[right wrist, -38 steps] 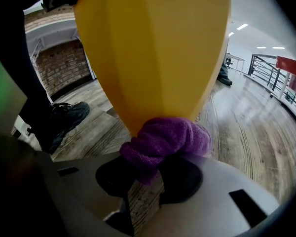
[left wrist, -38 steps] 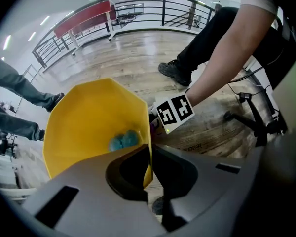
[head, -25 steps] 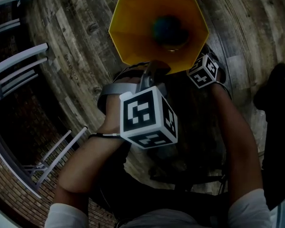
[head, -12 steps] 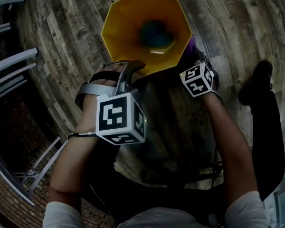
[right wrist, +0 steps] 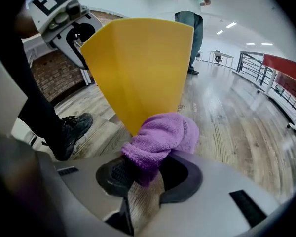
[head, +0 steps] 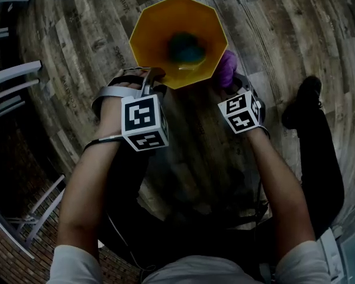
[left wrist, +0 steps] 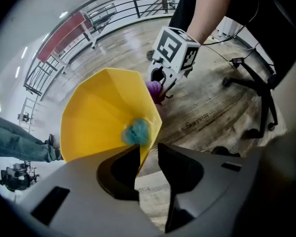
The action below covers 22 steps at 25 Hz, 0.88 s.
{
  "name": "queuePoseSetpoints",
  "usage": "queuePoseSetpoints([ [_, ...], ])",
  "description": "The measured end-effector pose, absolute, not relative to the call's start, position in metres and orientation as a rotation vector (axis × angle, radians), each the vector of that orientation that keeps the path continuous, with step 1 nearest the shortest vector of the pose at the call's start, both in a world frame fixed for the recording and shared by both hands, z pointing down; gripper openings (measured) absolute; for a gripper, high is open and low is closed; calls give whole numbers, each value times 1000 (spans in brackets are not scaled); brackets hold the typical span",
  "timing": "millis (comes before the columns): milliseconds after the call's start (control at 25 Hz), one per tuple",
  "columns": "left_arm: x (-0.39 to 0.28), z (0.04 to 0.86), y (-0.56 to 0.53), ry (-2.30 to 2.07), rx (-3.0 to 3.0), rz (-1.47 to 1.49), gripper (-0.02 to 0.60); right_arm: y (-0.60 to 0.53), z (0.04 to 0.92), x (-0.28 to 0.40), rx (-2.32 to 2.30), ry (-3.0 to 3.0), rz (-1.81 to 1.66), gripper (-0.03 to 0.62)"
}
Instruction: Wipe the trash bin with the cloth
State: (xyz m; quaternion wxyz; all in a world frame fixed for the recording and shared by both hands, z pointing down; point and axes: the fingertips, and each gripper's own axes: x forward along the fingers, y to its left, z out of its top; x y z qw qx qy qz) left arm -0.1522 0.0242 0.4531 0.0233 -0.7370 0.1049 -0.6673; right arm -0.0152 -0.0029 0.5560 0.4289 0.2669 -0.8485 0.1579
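A yellow octagonal trash bin (head: 160,46) stands on the wooden floor, with a crumpled teal thing (head: 185,47) at its bottom. My left gripper (head: 154,76) points down at the bin's near-left rim. In the left gripper view the rim's edge (left wrist: 143,142) runs between the jaws, touching the left one, with a gap to the right one; the jaws have just been closing a little. My right gripper (right wrist: 145,174) is shut on a purple cloth (right wrist: 163,135), which rests against the bin's outer wall (right wrist: 138,68). In the head view the cloth (head: 226,67) shows beside the right rim.
A person's black shoe (head: 300,102) stands on the floor right of the bin. Metal railings (head: 18,81) and a brick wall lie to the left. An office chair's base (left wrist: 256,90) is near the person. Another person (right wrist: 190,19) stands far behind the bin.
The left gripper has slid left along the bin's near rim. The right gripper has risen beside the bin's right side, so the purple cloth now shows by the rim.
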Motion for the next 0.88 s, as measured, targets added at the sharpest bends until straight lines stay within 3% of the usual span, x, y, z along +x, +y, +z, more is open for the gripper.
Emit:
queuePoseSetpoints([
  [80,-149,454,21,358,-2296,-2049,77,-3,548,-13,677,-2124,380,107],
  [360,-126,455,38,299,-2424,-2049,17,-2,507,-13,735,-2188,354,107],
  [880,-99,455,37,348,-2616,-2016,14,-6,433,-32,694,-2352,212,107],
])
